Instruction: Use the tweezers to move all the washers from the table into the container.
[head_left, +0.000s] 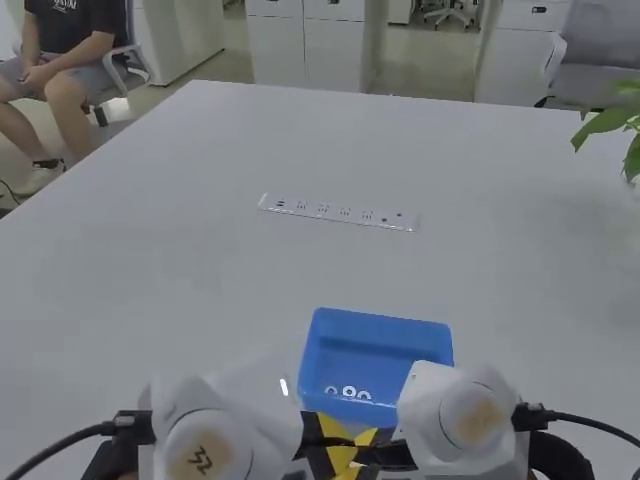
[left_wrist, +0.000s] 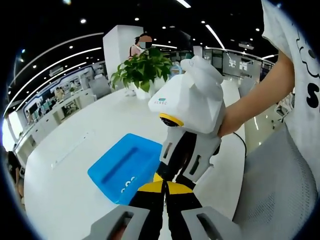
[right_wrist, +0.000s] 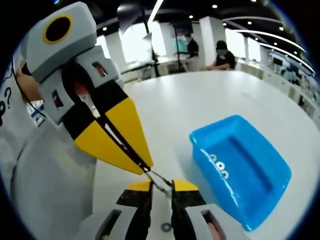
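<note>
Surface (head_left: 200, 250), white and broad, carries everything. A person (head_left: 55, 50) sits beyond its far left corner. A blue container (head_left: 375, 350) sits close to the near edge, open side up. A white power strip (head_left: 335, 212) lies flat around the middle of the surface.

The two grippers meet just in front of the container at the near edge. The left hand-held gripper (right_wrist: 144, 164) has its yellow-and-black jaws closed together on the tweezers (right_wrist: 159, 180), whose thin metal tips stick out past them. The right hand-held gripper (right_wrist: 161, 189) has its jaws a little apart, one on either side of those tips. Whether they press on the tips cannot be told.

Three washers (head_left: 348, 394) lie inside the container along its near wall. One more washer (right_wrist: 166, 227) lies on the bare surface beneath the right hand-held gripper, apart from the container.
</note>
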